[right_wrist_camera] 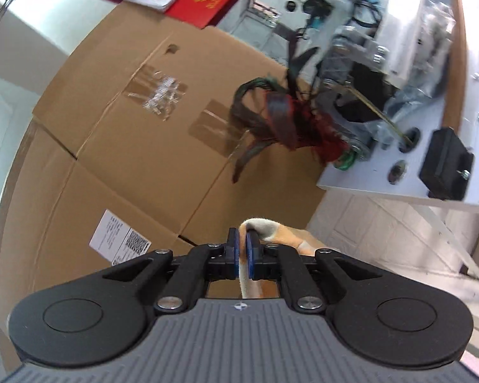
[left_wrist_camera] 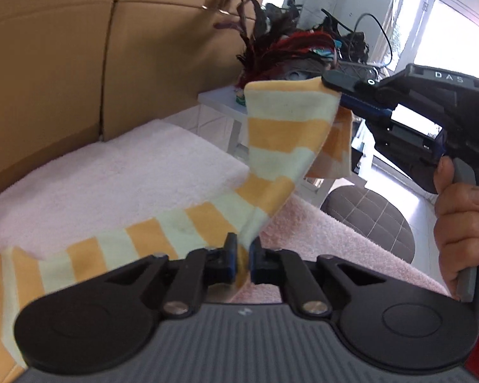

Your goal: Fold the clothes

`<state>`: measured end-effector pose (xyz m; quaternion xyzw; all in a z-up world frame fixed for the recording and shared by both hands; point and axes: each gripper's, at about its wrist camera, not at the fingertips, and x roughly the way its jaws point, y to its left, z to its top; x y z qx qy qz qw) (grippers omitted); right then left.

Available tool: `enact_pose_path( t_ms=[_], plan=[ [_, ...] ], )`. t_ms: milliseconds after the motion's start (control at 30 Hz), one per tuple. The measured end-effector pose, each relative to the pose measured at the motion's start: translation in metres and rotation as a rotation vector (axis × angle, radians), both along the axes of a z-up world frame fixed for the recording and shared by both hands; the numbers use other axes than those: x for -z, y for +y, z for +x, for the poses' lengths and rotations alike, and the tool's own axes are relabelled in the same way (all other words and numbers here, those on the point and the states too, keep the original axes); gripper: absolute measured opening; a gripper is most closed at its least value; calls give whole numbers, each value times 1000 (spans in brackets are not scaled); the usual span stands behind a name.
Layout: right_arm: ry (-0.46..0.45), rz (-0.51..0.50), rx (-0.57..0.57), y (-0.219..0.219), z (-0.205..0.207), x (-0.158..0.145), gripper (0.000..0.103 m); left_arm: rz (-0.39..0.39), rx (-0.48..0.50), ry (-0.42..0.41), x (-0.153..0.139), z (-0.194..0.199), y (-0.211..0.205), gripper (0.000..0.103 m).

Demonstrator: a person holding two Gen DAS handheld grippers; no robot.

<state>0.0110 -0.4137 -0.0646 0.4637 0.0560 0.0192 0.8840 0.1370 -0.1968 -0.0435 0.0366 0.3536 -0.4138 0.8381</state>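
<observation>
- the left gripper [left_wrist_camera: 243, 260] is clenched on an edge of the orange-and-cream striped cloth [left_wrist_camera: 281, 131], the fabric pinched between its blue pads close to the lens.
- the right gripper [left_wrist_camera: 337, 91] is clamped on a top corner of the same cloth, seen from the left wrist view with a hand [left_wrist_camera: 463, 220] wrapped round its handle; in its own view the right gripper [right_wrist_camera: 242, 255] has the fabric folded over and wedged between the pads.
- the striped cloth hangs lifted between the two grips: one part stands up in the air, the rest trails down and to the left over a pale pink towel [left_wrist_camera: 111, 172] that covers the work surface.
- a loose flap droops behind the raised corner, so the piece is not flat and no tidy fold shows.
- judged from this, the cloth is mid-handling: held up by two points, either being spread out to lay flat or being carried over to make a fold; the pictures do not settle which.
- beyond, cardboard boxes [left_wrist_camera: 64, 63] and a cluttered white table [right_wrist_camera: 399, 188].
</observation>
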Motion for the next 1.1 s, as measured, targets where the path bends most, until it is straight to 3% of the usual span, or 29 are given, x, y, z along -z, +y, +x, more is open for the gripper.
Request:
enact_pose_path(
  t_ms=[67, 100, 133, 233, 367, 433, 500, 633, 667, 700, 800, 867, 933, 1033, 1100],
  plan=[
    [-20, -72, -22, 14, 8, -14, 6, -44, -32, -10, -11, -1, 24, 56],
    [-32, -101, -38, 22, 12, -21, 6, -65, -49, -17, -16, -2, 36, 94],
    [-45, -131, -55, 31, 16, -27, 6, -98, -64, -24, -22, -5, 54, 100],
    [-103, -278, -157, 77, 25, -49, 7, -128, -107, -40, -37, -11, 104, 102],
    [-126, -647, -349, 178, 29, -56, 9, -67, -213, -68, -44, -22, 179, 102],
    [-105, -864, -513, 235, 30, -45, 12, -23, -268, -70, -44, -29, 218, 102],
    [-45, -1055, -701, 279, 25, -26, 24, 1, -320, -26, -39, -35, 259, 102],
    [-71, -1297, -829, 304, -16, -8, 26, -8, -376, 16, -33, -45, 295, 102],
    [-78, -1301, -824, 297, -23, -10, 32, -11, -390, 26, -31, -48, 304, 102],
    [-68, -1231, -818, 282, -26, -15, 41, -13, -404, 37, -30, -50, 313, 102],
    [-31, -968, -758, 235, -27, -16, 43, 3, -366, 1, -29, -53, 300, 102],
    [-1, -739, -677, 200, -23, -3, 41, 44, -305, -64, -29, -53, 269, 102],
    [28, -511, -592, 165, -18, 11, 29, 135, -247, -150, -26, -49, 221, 101],
    [64, -188, -462, 115, -11, 30, 28, 281, -193, -252, -14, -42, 159, 89],
    [39, -145, -444, 109, -15, 39, 28, 329, -175, -275, -5, -36, 133, 89]
  ],
)
